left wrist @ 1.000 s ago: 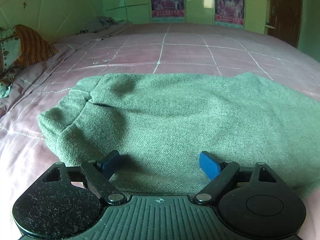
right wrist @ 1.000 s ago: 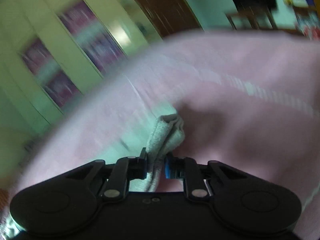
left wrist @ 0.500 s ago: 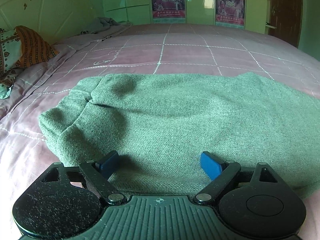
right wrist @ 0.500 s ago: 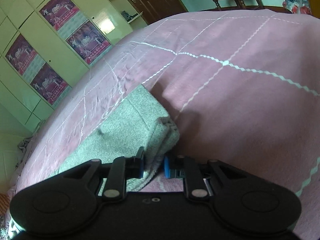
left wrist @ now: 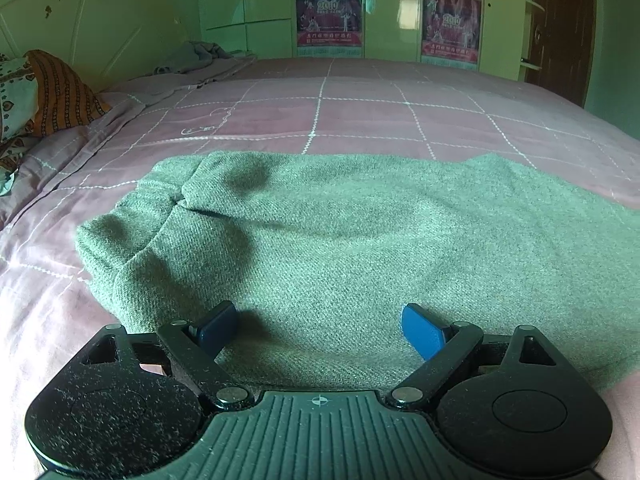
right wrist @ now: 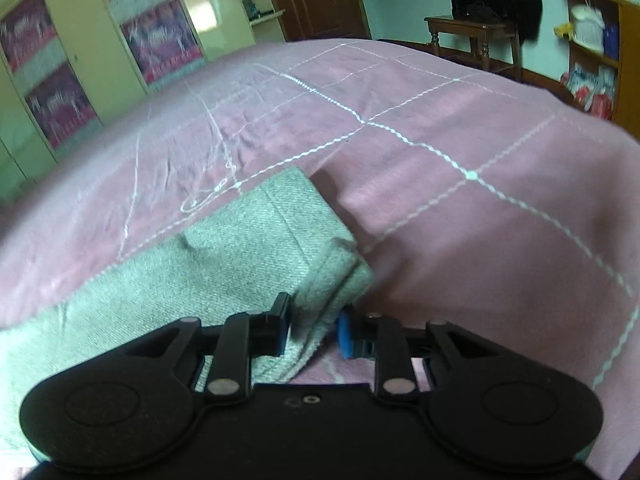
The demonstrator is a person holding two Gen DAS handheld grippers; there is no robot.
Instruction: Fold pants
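Note:
Grey-green woven pants (left wrist: 340, 240) lie spread across the pink checked bedspread (left wrist: 360, 116), waistband end at the left. My left gripper (left wrist: 320, 326) is open, its blue pads resting on the near edge of the pants, holding nothing. In the right wrist view the hem end of the pants (right wrist: 256, 240) lies on the bed with its corner bunched up. My right gripper (right wrist: 314, 330) has its jaws a little apart with the hem corner between them; the gap has widened.
A patterned pillow (left wrist: 44, 92) and a crumpled grey cloth (left wrist: 196, 56) lie at the bed's left head end. Wardrobe doors with posters (left wrist: 328, 12) stand behind the bed. A wooden table (right wrist: 472, 36) and a shelf (right wrist: 596, 52) stand beyond the bed's far side.
My right gripper has come down with the pant hem onto the bed and its jaws have opened slightly. The left gripper has stayed still and open.

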